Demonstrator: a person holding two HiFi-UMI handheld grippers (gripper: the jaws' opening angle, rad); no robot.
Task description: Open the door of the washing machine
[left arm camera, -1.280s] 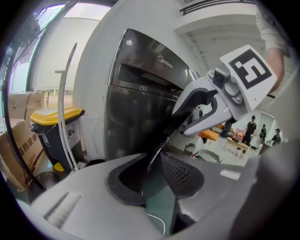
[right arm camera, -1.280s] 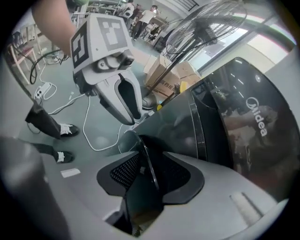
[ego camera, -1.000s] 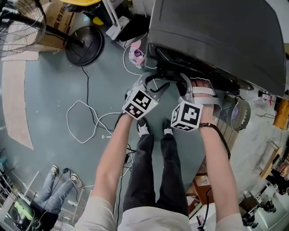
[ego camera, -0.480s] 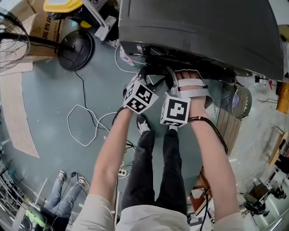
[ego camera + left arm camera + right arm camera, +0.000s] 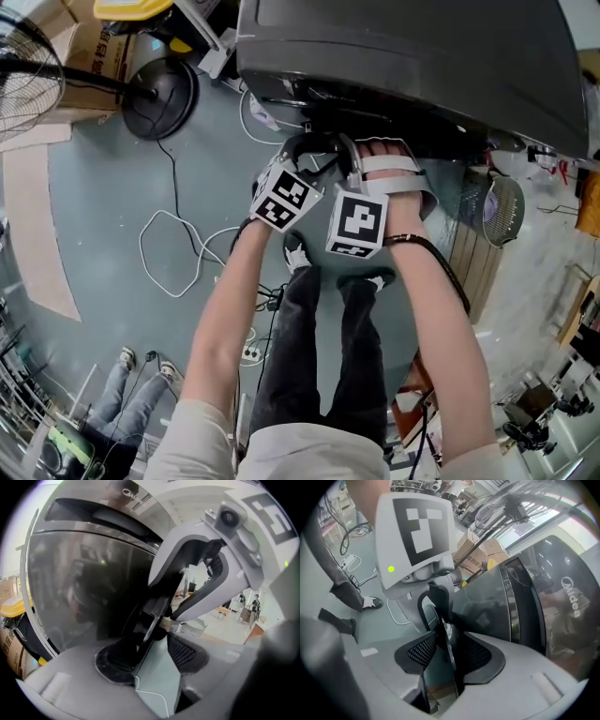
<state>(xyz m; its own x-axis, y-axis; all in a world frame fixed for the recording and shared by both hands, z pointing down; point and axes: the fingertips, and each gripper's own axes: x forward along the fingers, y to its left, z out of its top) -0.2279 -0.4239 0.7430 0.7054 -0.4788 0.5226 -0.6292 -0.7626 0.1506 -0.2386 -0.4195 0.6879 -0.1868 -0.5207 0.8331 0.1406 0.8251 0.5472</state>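
In the head view the washing machine [image 5: 422, 56] fills the upper edge, dark grey, and stands on a grey-blue floor [image 5: 84, 187]. A white cable [image 5: 155, 244] lies on the floor at the left. Both tools reach under the machine's front edge, side by side: the left gripper [image 5: 311, 155] and, just beside it, the right gripper [image 5: 364, 157].

In the left gripper view the door [image 5: 84, 583] is a large dark glossy surface at the left. The left gripper's [image 5: 154, 641] jaws stand spread and have just been opening. A thin dark edge, as it seems the rim of the door, runs between them, and the pads do not press on it.

In the right gripper view the right gripper's [image 5: 447, 651] jaws are also spread. The same thin dark edge stands between them, close to the right pad, with a gap at the left pad. The door [image 5: 497, 606] is at the right.
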